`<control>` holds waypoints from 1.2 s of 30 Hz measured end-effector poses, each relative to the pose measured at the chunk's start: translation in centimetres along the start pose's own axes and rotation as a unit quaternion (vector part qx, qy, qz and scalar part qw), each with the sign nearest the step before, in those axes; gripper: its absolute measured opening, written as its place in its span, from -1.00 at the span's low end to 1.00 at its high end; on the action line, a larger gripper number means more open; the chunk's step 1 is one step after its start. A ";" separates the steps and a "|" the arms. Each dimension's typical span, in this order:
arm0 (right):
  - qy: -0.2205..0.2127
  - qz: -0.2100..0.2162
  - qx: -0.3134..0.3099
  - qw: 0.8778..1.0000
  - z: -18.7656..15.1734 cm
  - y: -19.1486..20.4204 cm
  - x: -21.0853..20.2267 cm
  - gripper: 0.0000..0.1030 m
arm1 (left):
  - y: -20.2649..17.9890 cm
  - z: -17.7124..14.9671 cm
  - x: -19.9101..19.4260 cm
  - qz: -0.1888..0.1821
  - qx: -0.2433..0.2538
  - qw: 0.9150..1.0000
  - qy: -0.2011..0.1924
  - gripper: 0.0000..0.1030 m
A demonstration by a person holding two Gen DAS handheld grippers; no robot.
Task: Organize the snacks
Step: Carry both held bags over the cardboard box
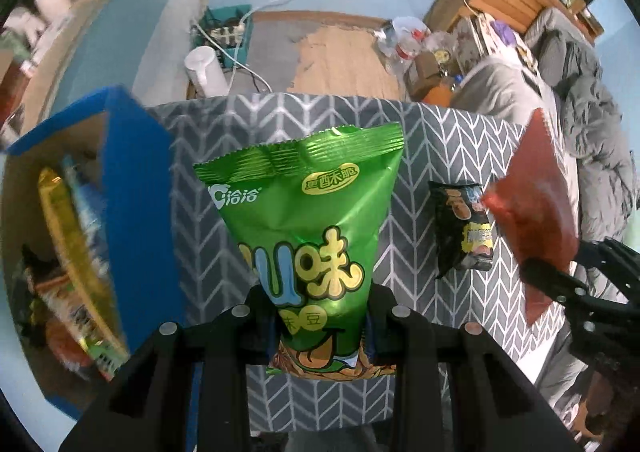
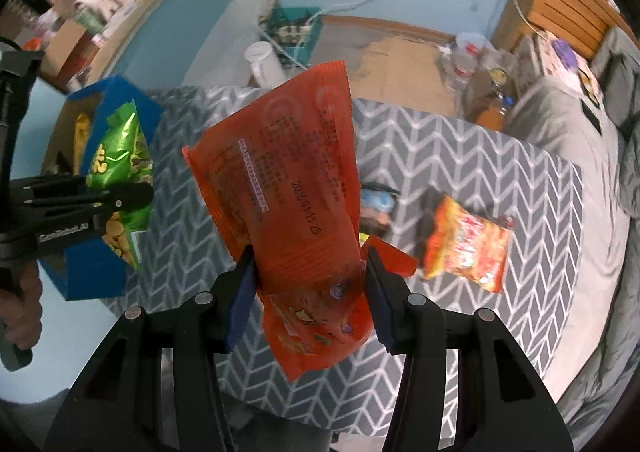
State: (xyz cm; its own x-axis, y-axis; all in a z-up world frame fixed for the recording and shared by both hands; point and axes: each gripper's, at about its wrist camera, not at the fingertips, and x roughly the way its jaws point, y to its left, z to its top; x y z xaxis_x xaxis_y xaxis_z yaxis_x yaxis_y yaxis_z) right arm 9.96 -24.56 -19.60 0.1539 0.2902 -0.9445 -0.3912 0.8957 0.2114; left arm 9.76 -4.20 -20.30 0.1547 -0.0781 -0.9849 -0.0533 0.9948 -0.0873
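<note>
Gripping green snack bag [image 1: 312, 236] between fingers, left claw [image 1: 320, 326] beside blue box [image 1: 136, 188]; right claw [image 2: 310, 276] clenched on orange packet [image 2: 288, 188] above table [image 2: 460, 156].

A box [image 1: 140, 188] stands at the left edge of the desk [image 1: 420, 132] with several snack packets inside it. A pea packet [image 1: 312, 228] hangs over the desk just right of the box; a second packet [image 2: 280, 180] is held further right. Two small packets [image 2: 466, 244] [image 1: 464, 228] lie on the desk's right half, well apart from the box.
</note>
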 end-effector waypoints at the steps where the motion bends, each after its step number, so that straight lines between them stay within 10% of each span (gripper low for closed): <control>1: 0.001 0.002 -0.006 1.000 0.2 0.7 0.0 -0.02 | 0.5 -0.2 -0.7 0.000 -0.004 1.000 -0.005 -0.39; 19: -0.002 0.053 -0.122 0.991 4.8 14.5 0.5 -0.02 | 12.6 -4.5 -9.8 -0.026 -0.132 0.989 -0.063 -0.39; 36: 0.025 0.090 -0.209 0.973 8.2 27.6 3.6 -0.02 | 24.0 -8.8 -7.9 0.034 -0.230 0.971 -0.049 -0.39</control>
State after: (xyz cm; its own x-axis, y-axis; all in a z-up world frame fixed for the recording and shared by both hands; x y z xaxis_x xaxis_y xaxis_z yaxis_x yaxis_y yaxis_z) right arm 7.14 3.91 -15.10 0.0087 0.4031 -0.9151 -0.7450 0.6131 0.2630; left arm -1.38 19.76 -15.94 0.2273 0.0156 -0.9737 -0.4976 0.8614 -0.1023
